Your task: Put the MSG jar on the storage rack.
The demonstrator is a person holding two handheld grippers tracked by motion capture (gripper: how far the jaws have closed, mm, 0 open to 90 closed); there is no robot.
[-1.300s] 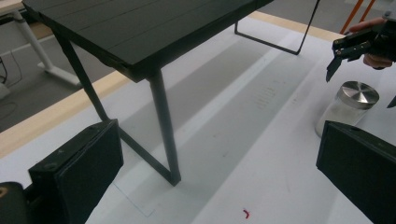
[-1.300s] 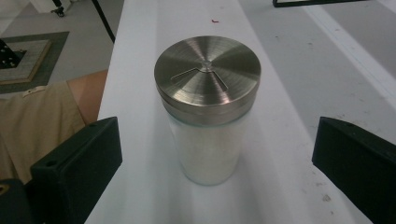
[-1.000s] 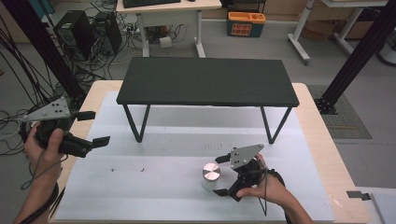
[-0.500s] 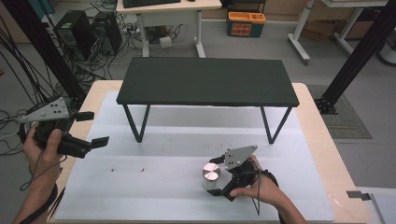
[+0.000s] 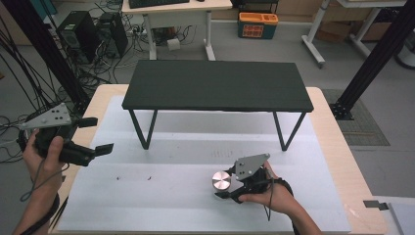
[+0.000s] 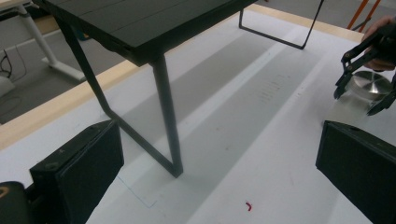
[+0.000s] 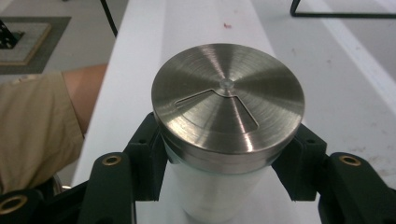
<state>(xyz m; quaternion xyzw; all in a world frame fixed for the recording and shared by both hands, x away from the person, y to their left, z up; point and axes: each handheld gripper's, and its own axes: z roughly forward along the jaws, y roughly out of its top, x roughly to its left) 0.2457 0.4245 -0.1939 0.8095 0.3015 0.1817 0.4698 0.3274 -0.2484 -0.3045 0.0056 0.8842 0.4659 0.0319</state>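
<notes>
A white jar with a brushed metal lid (image 7: 228, 100) stands upright on the white mat (image 5: 161, 196) at the front right, also seen as the jar (image 5: 221, 182) from above. My right gripper (image 7: 226, 156) has its jaws on either side of the jar's white body just under the lid, and the pads (image 7: 152, 154) press against it. From above, the right gripper (image 5: 230, 190) lies low on the mat. The left gripper (image 5: 101, 134) is held over the table's left edge, open and with nothing between its jaws. The left gripper view shows the jar (image 6: 371, 84) far off at the right.
A low black table (image 5: 218, 85) on thin metal legs (image 6: 168, 121) stands across the back half of the mat. The wooden tabletop edge (image 5: 337, 147) borders the mat. Desks, cables and an orange box (image 5: 258, 22) lie on the floor beyond.
My right gripper has slid a little left and its jaws have come in around the jar. The jar and the left gripper have stayed where they were.
</notes>
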